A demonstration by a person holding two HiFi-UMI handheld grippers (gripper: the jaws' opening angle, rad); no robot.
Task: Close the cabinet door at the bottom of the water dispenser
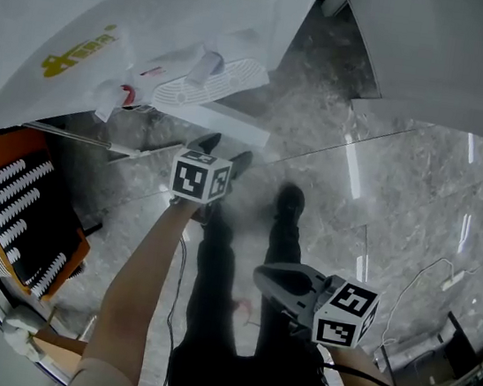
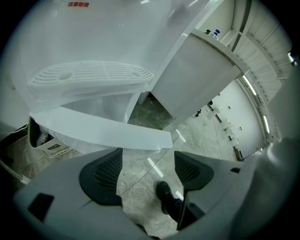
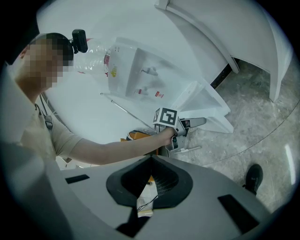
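Observation:
The white water dispenser (image 1: 113, 27) stands at the upper left, its ribbed drip tray (image 1: 211, 83) jutting out. Below the tray the bottom cabinet door (image 1: 220, 122) stands open as a white slab. My left gripper (image 1: 225, 151) is open, its fingertips just short of the door's edge (image 2: 108, 133), with only floor and a shoe showing between the pads (image 2: 101, 173). My right gripper (image 1: 264, 276) hangs back over my legs, shut and holding nothing (image 3: 150, 164). In the right gripper view the open door (image 3: 208, 110) swings out beside the left gripper (image 3: 180, 129).
An orange and black seat (image 1: 16, 209) sits at the left. A white curved wall panel (image 1: 439, 55) rises at the upper right. Cables (image 1: 431, 272) trail over the grey marble floor. My shoes (image 1: 289, 202) stand close to the dispenser.

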